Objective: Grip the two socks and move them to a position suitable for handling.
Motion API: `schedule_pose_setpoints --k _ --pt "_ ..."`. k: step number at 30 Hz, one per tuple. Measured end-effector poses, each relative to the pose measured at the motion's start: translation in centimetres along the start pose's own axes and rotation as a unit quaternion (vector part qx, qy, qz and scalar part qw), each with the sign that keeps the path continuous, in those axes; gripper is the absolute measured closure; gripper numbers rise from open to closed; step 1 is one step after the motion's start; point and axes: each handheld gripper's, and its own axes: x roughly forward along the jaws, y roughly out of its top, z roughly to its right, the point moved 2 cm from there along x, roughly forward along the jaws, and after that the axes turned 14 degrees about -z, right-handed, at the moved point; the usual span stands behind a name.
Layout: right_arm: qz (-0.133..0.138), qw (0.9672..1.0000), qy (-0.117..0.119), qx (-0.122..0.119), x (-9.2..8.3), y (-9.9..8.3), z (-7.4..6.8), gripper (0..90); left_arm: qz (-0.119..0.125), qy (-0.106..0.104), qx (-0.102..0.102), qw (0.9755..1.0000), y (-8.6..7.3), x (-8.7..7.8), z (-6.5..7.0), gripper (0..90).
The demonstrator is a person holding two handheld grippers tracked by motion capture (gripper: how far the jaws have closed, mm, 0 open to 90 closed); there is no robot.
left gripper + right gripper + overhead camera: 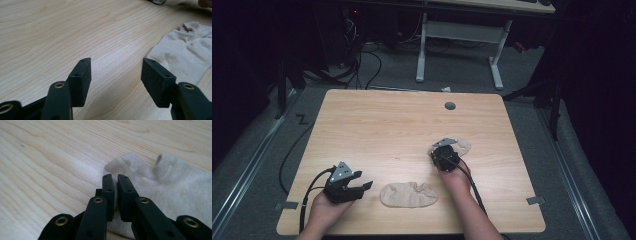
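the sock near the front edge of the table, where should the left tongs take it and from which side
Probably the cuff end, where the fabric bunches up from the table. The beige sock lies flat otherwise, so come in low from its left with the open left tongs and pinch that raised fold.

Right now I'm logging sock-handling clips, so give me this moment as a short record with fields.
table: wooden, bears two beige socks
far sock: under the right gripper, jaws closed on its edge
near sock: flat at the front edge, untouched
left gripper: jaws wide apart above bare wood, near sock at its side
hands: one on each gripper
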Motion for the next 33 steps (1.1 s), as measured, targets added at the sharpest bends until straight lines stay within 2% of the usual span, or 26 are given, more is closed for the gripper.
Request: schedule_pose_setpoints --k 6,8,13,16,18,26,27,33 --pt "0.07 0.9973 0.02 -0.003 -3.2 -0.5 -0.4 85.1 0.004 -0.003 0.003 1.0 0.0 -0.3 -0.1 41.9" --pt "0.086 0.9957 0.033 0.007 -4.2 -0.8 -0.2 85.1 0.005 -0.003 0.001 1.0 0.0 -0.4 -0.2 41.9" --pt "0.094 0.995 0.035 0.008 -5.0 -1.6 0.3 85.1 0.01 0.005 -0.012 0.9999 -0.2 -0.8 -0.6 41.8" --pt "0.103 0.9938 0.039 0.012 -5.4 -1.7 0.8 85.1 0.02 0.002 -0.034 0.9992 -0.4 -1.4 -1.0 41.9" --pt "0.108 0.993 0.044 0.018 -5.8 -1.9 0.9 85.1 0.023 0.006 -0.041 0.9989 -0.5 -1.6 -1.2 41.9" --pt "0.122 0.9912 0.047 0.022 -6.3 -1.9 1.6 85.1 0.014 0.008 -0.032 0.9993 -0.4 -1.1 -1.2 41.8" --pt "0.122 0.991 0.047 0.027 -6.4 -1.9 1.5 85.1 0.013 0.007 -0.03 0.9994 -0.4 -1.1 -1.2 41.8" --pt "0.142 0.9887 0.046 0.018 -7.6 -1.4 1.0 85.2 0.02 0.006 -0.034 0.9992 -0.6 -1.4 -1.6 41.8"
